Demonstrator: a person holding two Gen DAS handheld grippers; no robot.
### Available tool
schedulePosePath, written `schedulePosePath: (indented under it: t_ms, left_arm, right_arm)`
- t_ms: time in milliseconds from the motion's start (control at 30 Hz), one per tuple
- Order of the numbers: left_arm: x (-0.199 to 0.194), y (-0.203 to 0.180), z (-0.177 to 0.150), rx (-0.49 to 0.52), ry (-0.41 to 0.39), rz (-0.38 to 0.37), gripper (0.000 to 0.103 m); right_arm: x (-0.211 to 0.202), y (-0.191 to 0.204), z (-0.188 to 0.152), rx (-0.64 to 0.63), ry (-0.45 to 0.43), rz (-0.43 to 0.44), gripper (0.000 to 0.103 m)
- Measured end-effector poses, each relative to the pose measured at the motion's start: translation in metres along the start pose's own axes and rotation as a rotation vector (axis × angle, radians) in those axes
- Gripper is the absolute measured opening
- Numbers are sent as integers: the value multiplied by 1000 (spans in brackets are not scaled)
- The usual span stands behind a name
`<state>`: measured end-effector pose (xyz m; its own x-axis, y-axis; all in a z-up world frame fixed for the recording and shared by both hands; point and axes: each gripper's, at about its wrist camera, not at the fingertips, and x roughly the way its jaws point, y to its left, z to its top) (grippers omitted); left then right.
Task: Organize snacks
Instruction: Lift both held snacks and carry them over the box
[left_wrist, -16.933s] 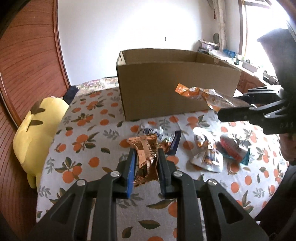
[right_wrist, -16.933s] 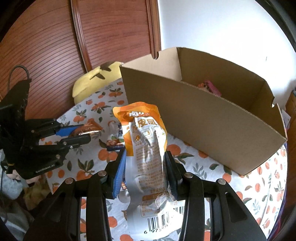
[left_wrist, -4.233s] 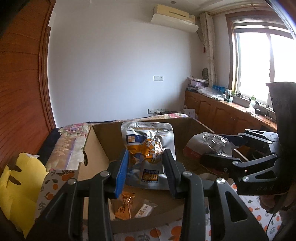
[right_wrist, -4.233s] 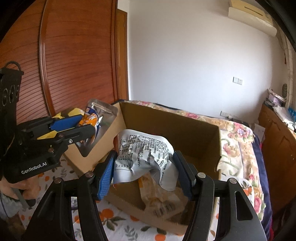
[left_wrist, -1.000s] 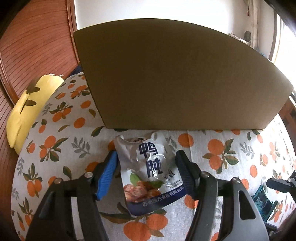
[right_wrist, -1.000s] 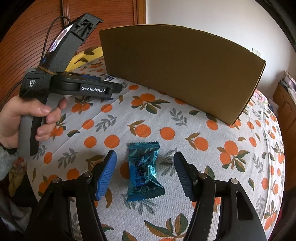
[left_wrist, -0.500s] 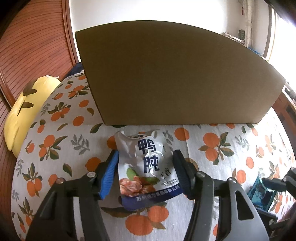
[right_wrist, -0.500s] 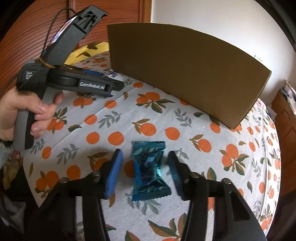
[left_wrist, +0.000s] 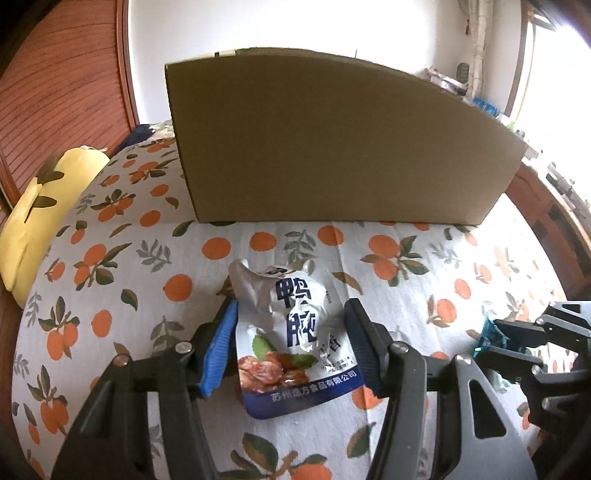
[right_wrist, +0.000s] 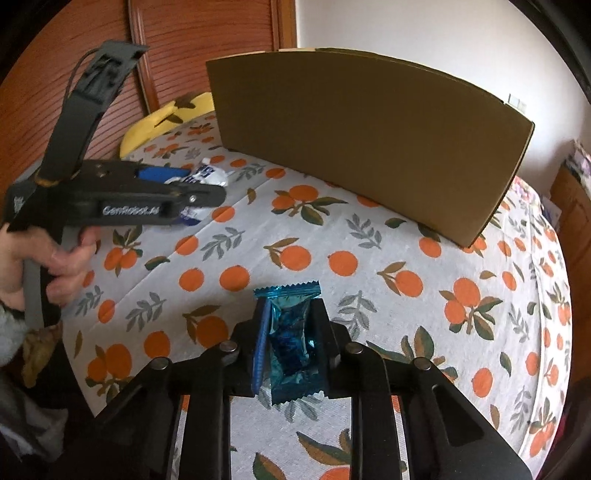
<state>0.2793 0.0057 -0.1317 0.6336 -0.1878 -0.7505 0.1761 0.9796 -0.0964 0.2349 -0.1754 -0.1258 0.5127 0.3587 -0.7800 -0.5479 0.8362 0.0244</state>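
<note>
Gripping, right gripper (right_wrist: 288, 343): its jaws have just been closing and now pinch a small teal foil candy wrapper (right_wrist: 291, 343) from both sides, low over the tablecloth.
Left gripper (left_wrist: 291, 347): its blue pad and black pad press the two edges of a silver snack pouch (left_wrist: 291, 332) with blue Chinese lettering and a picture of meat; the jaws closed further a moment ago and now clasp the pouch.
Pouch position: between the fingers, in front of the box; lifted or resting, I cannot tell.
Cardboard box (left_wrist: 332, 144): stands upright on the cloth behind both snacks, its plain side wall facing the cameras; its inside is hidden.
Tablecloth (right_wrist: 369, 266): white with oranges and leaves.
Yellow plush toy (left_wrist: 40, 206): at the table's far left edge.
Hand (right_wrist: 40, 262): grips the left gripper's handle.
</note>
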Motion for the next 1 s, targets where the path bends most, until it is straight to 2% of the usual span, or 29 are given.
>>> schedulePosePath:
  t_ms: [467, 1000]
  left_arm:
    - [-40, -20, 3, 39, -109, -45, 58]
    - [-73, -33, 11, 76, -200, -48, 58]
  right_arm:
    - [-17, -5, 5, 34, -58, 4, 20]
    - [-30, -9, 7, 41, -94, -19, 20]
